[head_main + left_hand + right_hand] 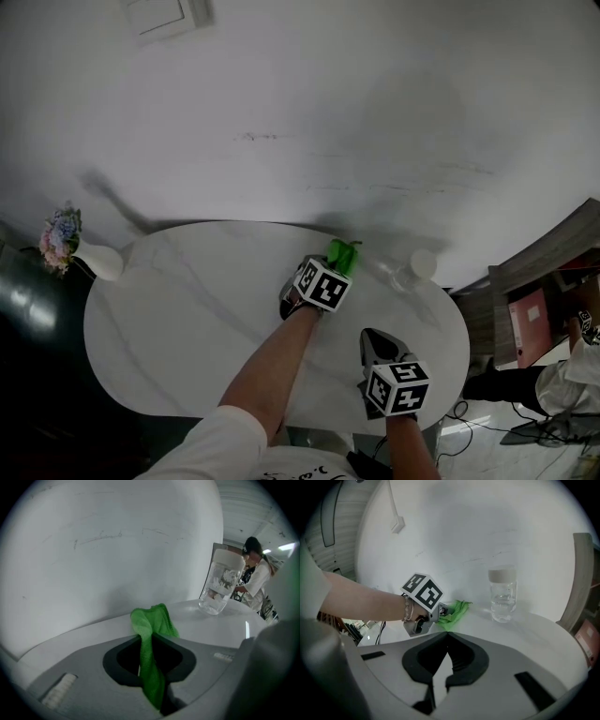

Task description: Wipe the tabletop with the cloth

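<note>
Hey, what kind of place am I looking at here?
Probably an office or studio corner, though that's not certain: a white oval table set against a plain wall, a vase of flowers by its left end, cables on the floor, and a person busy in the background.

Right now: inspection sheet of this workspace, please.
Surface: white oval table, no spills visible.
Job's things: green cloth, bunched, near the table's far edge.
Clutter: clear lidded jar right of the cloth and apart from it; vase of flowers at the left edge.
Grippers: left gripper shut on the green cloth; right gripper shut, empty, over the near right side.
Cables: cables on the floor at right, off the table.
Surroundings: white wall with a switch plate; a person at far right.
</note>
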A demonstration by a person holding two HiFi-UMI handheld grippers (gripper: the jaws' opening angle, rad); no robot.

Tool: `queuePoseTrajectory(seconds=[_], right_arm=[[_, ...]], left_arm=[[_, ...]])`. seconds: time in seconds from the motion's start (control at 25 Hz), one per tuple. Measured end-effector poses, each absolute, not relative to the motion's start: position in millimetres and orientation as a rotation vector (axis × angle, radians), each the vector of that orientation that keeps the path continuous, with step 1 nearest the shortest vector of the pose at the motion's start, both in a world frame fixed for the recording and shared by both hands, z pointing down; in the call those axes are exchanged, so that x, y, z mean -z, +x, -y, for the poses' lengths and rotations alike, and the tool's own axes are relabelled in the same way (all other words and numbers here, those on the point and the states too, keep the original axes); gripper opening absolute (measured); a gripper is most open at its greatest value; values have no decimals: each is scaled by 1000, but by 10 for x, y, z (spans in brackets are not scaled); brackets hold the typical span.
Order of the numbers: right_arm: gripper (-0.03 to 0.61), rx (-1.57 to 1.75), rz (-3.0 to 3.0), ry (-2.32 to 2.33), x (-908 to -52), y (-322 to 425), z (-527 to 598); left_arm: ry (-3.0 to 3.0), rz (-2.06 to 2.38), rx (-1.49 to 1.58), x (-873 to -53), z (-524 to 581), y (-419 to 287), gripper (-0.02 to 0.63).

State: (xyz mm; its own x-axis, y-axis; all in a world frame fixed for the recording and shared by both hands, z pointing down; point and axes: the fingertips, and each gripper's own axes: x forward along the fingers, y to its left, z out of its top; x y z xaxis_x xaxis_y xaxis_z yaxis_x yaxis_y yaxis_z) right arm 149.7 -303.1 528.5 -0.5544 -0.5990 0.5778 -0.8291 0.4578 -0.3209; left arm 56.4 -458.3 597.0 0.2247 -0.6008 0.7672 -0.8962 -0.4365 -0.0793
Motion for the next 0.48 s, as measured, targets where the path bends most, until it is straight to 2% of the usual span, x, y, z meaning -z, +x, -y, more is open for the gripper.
queuePoseTrajectory(seconds=[0.48], right_arm=[[2, -770, 2304, 1199, -5251, 1145, 3062]], left_arm=[[2133, 1384, -1089, -5959, 4541, 111, 60]])
